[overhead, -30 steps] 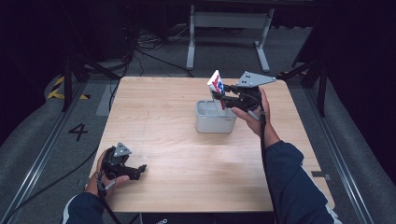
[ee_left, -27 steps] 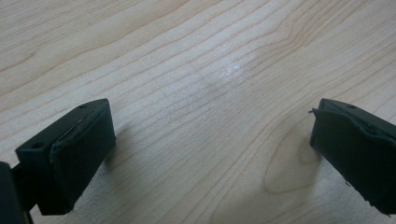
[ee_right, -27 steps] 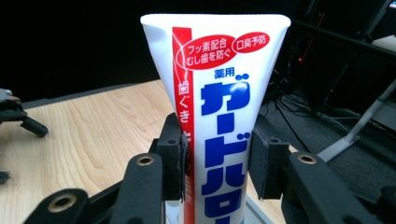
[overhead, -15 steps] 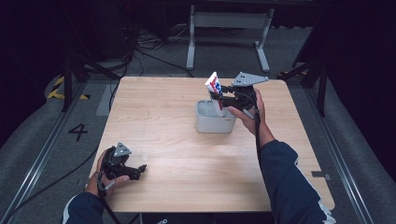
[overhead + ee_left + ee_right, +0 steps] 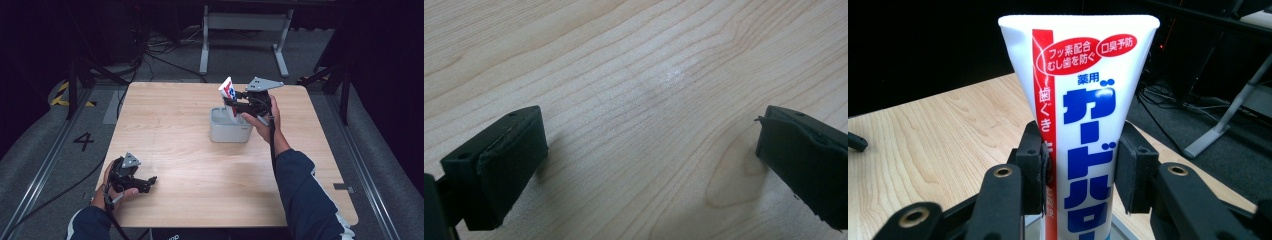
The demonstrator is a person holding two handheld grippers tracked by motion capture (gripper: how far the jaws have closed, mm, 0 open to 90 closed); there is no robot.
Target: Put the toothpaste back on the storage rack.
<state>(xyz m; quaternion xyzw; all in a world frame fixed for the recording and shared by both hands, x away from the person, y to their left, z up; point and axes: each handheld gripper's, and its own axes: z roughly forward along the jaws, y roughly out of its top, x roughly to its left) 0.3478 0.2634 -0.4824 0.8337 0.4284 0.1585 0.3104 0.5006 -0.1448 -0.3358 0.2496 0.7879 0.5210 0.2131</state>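
A wooden table carries a small grey container, which stands a little behind the table's middle. Directly above the container's far right corner the right gripper holds a white toothpaste tube — its fingers are clamped on the tube's two sides. The tube stands nearly upright, flat crimped end on top, with blue and red print down its face; its lower end dips toward the container's opening, though whether it touches the inside cannot be told. The right hand sits just to the right of the container, its dark blue sleeve running back toward the near edge.

The left gripper rests well away from the container, at the table's near left corner, gripped by the left hand. Its fingers stand wide apart — bare wood grain lies between them.
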